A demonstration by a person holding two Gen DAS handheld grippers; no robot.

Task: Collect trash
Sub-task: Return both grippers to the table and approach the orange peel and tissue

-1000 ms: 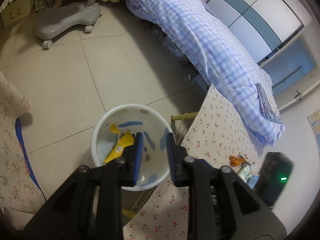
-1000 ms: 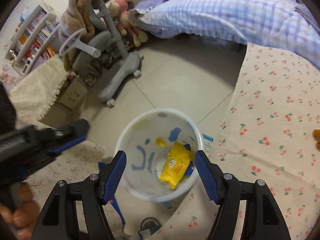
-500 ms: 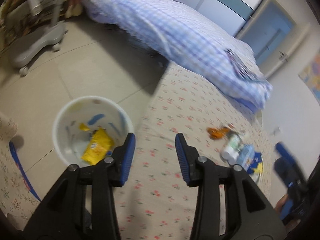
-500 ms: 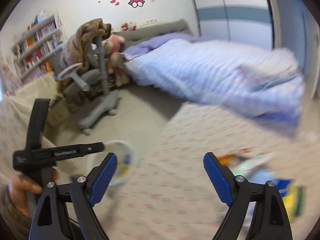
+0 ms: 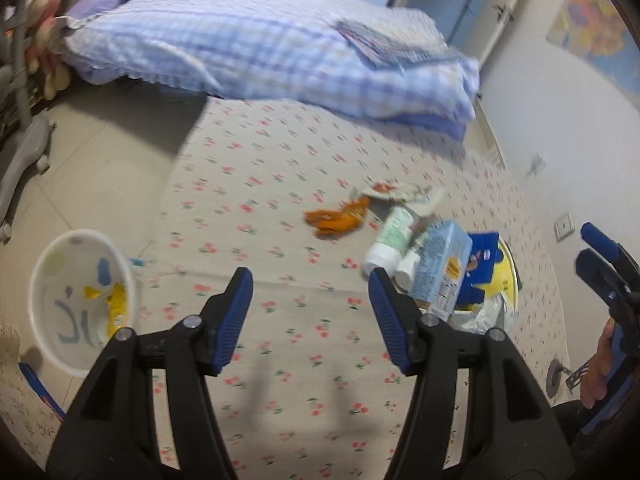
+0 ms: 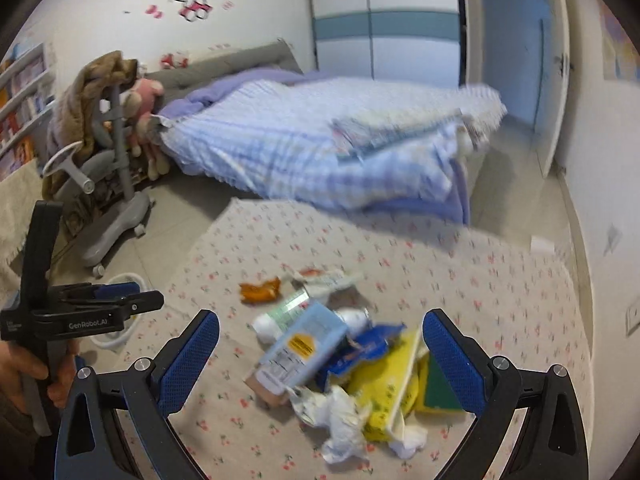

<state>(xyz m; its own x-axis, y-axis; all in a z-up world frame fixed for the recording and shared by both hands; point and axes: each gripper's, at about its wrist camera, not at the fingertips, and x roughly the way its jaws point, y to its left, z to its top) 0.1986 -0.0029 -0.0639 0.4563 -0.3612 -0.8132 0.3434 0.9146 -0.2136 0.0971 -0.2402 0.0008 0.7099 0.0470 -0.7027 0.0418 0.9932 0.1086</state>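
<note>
**Approach to the trash pile, both grippers empty**

The white bin (image 5: 82,304) stood at 9 o'clock, one yellow wrapper (image 5: 116,304) inside. The left gripper (image 5: 310,316) and right gripper (image 6: 320,354) had just been opening; both stood released, nothing between the jaws. Judged step: return for another pick. Next move: centre on one item. Pile at 3 o'clock: one blue carton (image 5: 442,268), two white bottles (image 5: 390,238), one orange wrapper (image 5: 340,220).

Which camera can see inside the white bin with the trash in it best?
The left wrist camera. It looks down into the white bin on the floor beside the flowery cloth, and you can see yellow trash inside. The right wrist camera shows only a bit of its rim, mostly hidden behind the left claw.
</note>
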